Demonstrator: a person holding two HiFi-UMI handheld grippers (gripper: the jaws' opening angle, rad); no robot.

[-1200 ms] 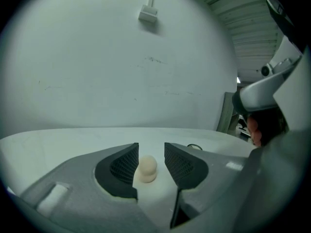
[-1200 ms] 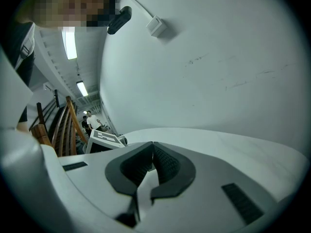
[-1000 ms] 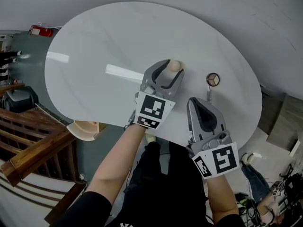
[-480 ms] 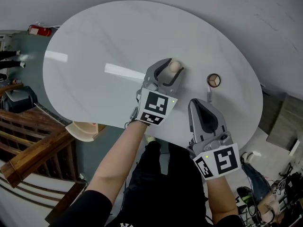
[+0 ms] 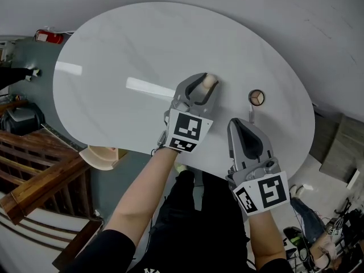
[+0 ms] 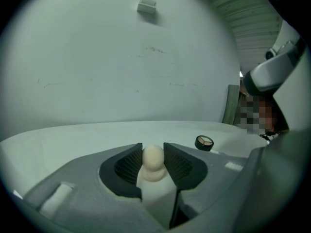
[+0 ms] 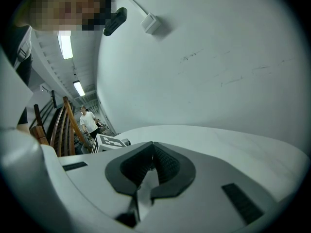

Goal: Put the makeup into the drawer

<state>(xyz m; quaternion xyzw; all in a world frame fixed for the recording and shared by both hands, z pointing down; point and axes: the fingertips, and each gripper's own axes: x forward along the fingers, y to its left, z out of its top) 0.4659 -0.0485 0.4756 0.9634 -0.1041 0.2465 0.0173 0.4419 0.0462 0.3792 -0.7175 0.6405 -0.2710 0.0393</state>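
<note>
A beige gourd-shaped makeup sponge (image 6: 153, 160) stands upright on the white oval table (image 5: 125, 44), near its middle. My left gripper (image 5: 205, 84) reaches over it. Its jaws have just been closing, and both dark pads now touch the sponge's sides, also shown in the head view (image 5: 210, 80). A small round compact (image 5: 256, 96) with a three-coloured face lies on the table to the right, apart from both grippers. It also shows in the left gripper view (image 6: 204, 142). My right gripper (image 5: 238, 121) hovers near the table's front edge, shut and empty (image 7: 152, 147). No drawer is in view.
A thin pale stick (image 5: 250, 114) lies just in front of the compact. Below the table's left edge sits a beige rounded object (image 5: 102, 155), with a wooden stair railing (image 5: 34, 175) further left. A grey wall rises behind the table.
The left gripper's jaws have narrowed onto the sponge, which now shows less between them. The right gripper has kept still.
</note>
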